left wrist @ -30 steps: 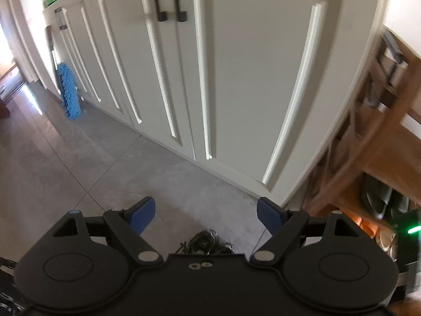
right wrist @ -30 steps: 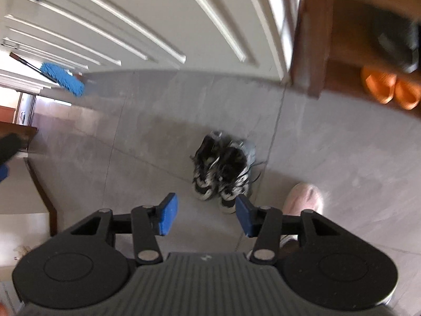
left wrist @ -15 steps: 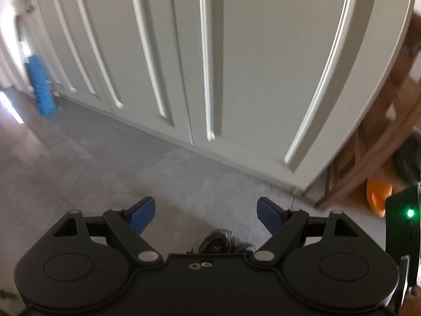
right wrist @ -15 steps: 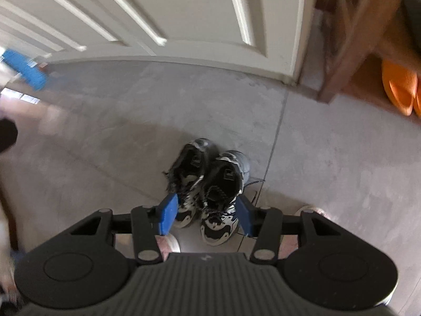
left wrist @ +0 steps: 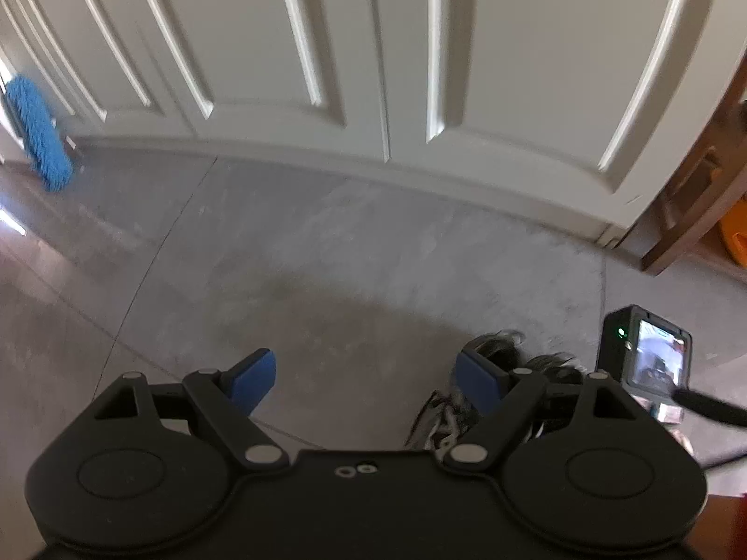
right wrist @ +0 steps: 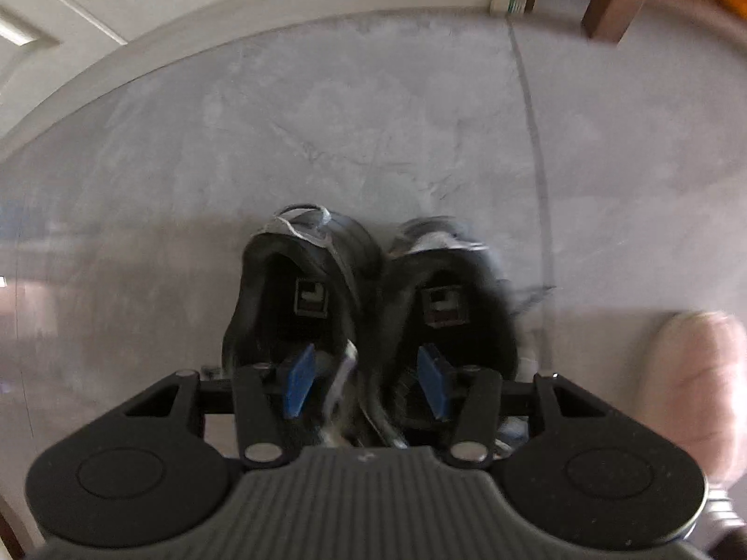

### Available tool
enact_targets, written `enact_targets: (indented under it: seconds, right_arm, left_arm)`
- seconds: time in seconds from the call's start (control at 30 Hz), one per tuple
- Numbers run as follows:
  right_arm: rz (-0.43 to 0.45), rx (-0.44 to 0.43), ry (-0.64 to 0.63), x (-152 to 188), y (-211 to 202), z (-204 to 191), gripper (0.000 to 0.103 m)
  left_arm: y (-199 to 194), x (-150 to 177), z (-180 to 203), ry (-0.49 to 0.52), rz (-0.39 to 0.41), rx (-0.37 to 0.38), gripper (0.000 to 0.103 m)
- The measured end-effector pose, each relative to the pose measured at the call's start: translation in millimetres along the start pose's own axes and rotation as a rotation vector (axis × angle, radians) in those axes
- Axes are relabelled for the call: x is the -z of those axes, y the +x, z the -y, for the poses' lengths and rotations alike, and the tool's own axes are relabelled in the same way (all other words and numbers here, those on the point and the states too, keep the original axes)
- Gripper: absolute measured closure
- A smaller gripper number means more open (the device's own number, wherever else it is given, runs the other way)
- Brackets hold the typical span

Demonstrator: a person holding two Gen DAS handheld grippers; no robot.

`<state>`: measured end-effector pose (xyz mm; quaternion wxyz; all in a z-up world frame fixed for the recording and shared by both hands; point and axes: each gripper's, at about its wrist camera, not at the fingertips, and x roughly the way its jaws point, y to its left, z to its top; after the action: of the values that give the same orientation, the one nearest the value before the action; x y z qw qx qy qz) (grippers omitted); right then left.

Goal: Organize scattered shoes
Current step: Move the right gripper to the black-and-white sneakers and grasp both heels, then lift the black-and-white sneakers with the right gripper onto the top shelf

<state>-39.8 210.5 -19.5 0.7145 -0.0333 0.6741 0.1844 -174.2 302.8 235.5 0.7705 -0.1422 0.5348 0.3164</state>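
Note:
Two black-and-white sneakers stand side by side on the grey floor, the left sneaker [right wrist: 261,289] touching the right sneaker [right wrist: 485,280]. My right gripper [right wrist: 369,382] points down over their heel ends, one blue pad above each shoe opening and the touching inner walls between them. Its jaws are opening, and the pads do not visibly press on the shoes. My left gripper [left wrist: 366,380] is open over bare floor, with nothing between its fingers. In the left wrist view the sneakers [left wrist: 509,354] lie just beyond its right finger.
White cupboard doors [left wrist: 373,46] run along the far side of the floor. A blue mop head [left wrist: 39,140] leans at the far left. A wooden shoe rack leg [left wrist: 691,214] and an orange slipper [left wrist: 735,238] sit at the right. A pink slipper [right wrist: 695,373] lies right of the sneakers.
Both grippers have dropped towards the floor. The right one now has its pads straddling the sneakers, which fill far more of its view. The sneakers have shifted to the left gripper's right side.

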Motion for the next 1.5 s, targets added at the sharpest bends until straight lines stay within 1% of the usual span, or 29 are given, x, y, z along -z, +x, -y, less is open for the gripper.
enact_targets:
  seconds: [0.03, 0.17, 0.2, 0.23, 0.27, 0.3, 0.33, 0.37, 0.43, 0.5, 0.53, 0.6, 0.67, 0.73, 0.8, 0.83, 0.9, 0.93, 1.0, 1.03, 1.07, 1.13, 1.17, 1.23, 1.33, 1.37, 1.43, 1.47, 1.5]
  right_arm:
    - [0.007, 0.015, 0.007, -0.8, 3.9, -1.0, 0.043]
    - [0.038, 0.061, 0.073, -8.4, 18.4, 1.7, 0.042]
    - [0.057, 0.078, 0.079, -10.9, 16.9, 2.7, 0.042]
    - [0.063, 0.086, 0.080, -10.2, 17.1, 2.2, 0.044]
    - [0.071, 0.107, 0.050, -10.5, 17.1, -1.8, 0.050]
    - [0.082, 0.111, 0.009, -10.4, 14.3, -3.2, 0.054]
    - [0.088, 0.108, -0.009, -10.7, 10.4, -2.9, 0.062]
    - [0.098, 0.084, -0.046, -8.9, 5.2, 0.4, 0.066]
    - [0.104, 0.041, -0.074, -5.3, -4.3, 8.2, 0.070]
    - [0.123, 0.000, -0.145, 1.0, -19.2, 16.1, 0.072]
    - [0.129, -0.016, -0.156, 1.3, -24.5, 19.3, 0.072]
    - [0.154, -0.084, -0.197, 9.0, -44.4, 29.0, 0.074]
    - [0.185, -0.121, -0.235, 18.6, -67.1, 33.2, 0.074]
    - [0.218, -0.143, -0.258, 26.6, -90.0, 36.1, 0.074]
    - [0.280, -0.178, -0.284, 32.3, -120.0, 41.9, 0.074]
    - [0.298, -0.187, -0.290, 33.0, -128.5, 43.6, 0.074]
    - [0.380, -0.220, -0.310, 32.5, -163.8, 50.1, 0.073]
    - [0.399, -0.228, -0.310, 32.0, -172.9, 52.5, 0.073]
    - [0.469, -0.259, -0.284, 24.2, -214.1, 61.8, 0.074]
    - [0.485, -0.267, -0.272, 22.0, -226.3, 64.1, 0.074]
    - [0.524, -0.282, -0.238, 16.0, -257.7, 71.2, 0.074]
    - [0.567, -0.291, -0.211, 10.8, -295.3, 79.5, 0.074]
    - [0.602, -0.290, -0.187, 5.9, -329.0, 88.0, 0.074]
    - [0.652, -0.271, -0.148, -2.0, -383.4, 103.8, 0.073]
    - [0.707, -0.233, -0.103, -11.8, -452.5, 126.6, 0.073]
    - [0.736, -0.205, -0.081, -17.7, -493.0, 141.7, 0.073]
    - [0.776, -0.166, -0.068, -25.8, -544.6, 163.1, 0.073]
    - [0.797, -0.146, -0.066, -30.3, -571.2, 174.5, 0.073]
    - [0.812, -0.130, -0.065, -34.8, -592.9, 184.6, 0.073]
  left_arm:
    - [4.1, -0.1, -2.1, -0.002, -0.001, 0.002, 0.019]
    - [18.4, -2.7, -7.7, -0.016, -0.003, 0.012, 0.019]
    - [20.8, -3.8, -8.1, -0.021, -0.001, 0.015, 0.019]
    - [21.0, -4.1, -6.1, -0.024, 0.003, 0.018, 0.019]
    - [23.1, -4.4, -4.5, -0.022, 0.006, 0.021, 0.019]
    - [25.2, -4.6, -2.9, -0.020, 0.008, 0.024, 0.019]
    - [25.4, -4.5, 0.3, -0.017, 0.008, 0.030, 0.019]
    - [26.5, -4.2, 2.0, -0.014, 0.006, 0.033, 0.019]
    - [29.3, -3.8, 6.3, 0.001, 0.003, 0.046, 0.019]
    - [28.0, -3.6, 10.1, 0.019, 0.012, 0.050, 0.019]
    - [26.5, -4.8, 12.9, 0.035, 0.020, 0.053, 0.019]
    - [21.1, -9.5, 15.2, 0.051, 0.036, 0.054, 0.019]
    - [15.0, -13.1, 17.3, 0.060, 0.053, 0.056, 0.019]
    - [-2.0, -21.9, 21.6, 0.090, 0.106, 0.054, 0.019]
    - [-19.7, -31.0, 26.4, 0.118, 0.153, 0.060, 0.019]
    - [-28.2, -35.4, 28.8, 0.128, 0.171, 0.063, 0.019]
    - [-41.9, -42.8, 32.5, 0.145, 0.201, 0.073, 0.019]
    - [-47.1, -45.7, 34.3, 0.152, 0.214, 0.077, 0.019]
    - [-72.5, -58.2, 43.1, 0.175, 0.274, 0.088, 0.019]
    - [-83.6, -64.3, 46.9, 0.179, 0.295, 0.095, 0.019]
    - [-94.8, -70.3, 50.7, 0.182, 0.315, 0.101, 0.019]
    - [-122.2, -85.5, 65.3, 0.184, 0.359, 0.128, 0.019]
    - [-134.9, -92.6, 71.9, 0.187, 0.377, 0.141, 0.019]
    - [-174.5, -112.8, 92.5, 0.198, 0.425, 0.196, 0.019]
    - [-217.8, -131.9, 120.6, 0.232, 0.478, 0.259, 0.019]
    - [-232.4, -138.1, 130.8, 0.244, 0.496, 0.281, 0.018]
    - [-273.0, -154.6, 160.7, 0.269, 0.553, 0.343, 0.018]
    - [-281.0, -157.8, 167.2, 0.273, 0.563, 0.354, 0.018]
    - [-300.4, -166.0, 184.7, 0.283, 0.583, 0.387, 0.018]
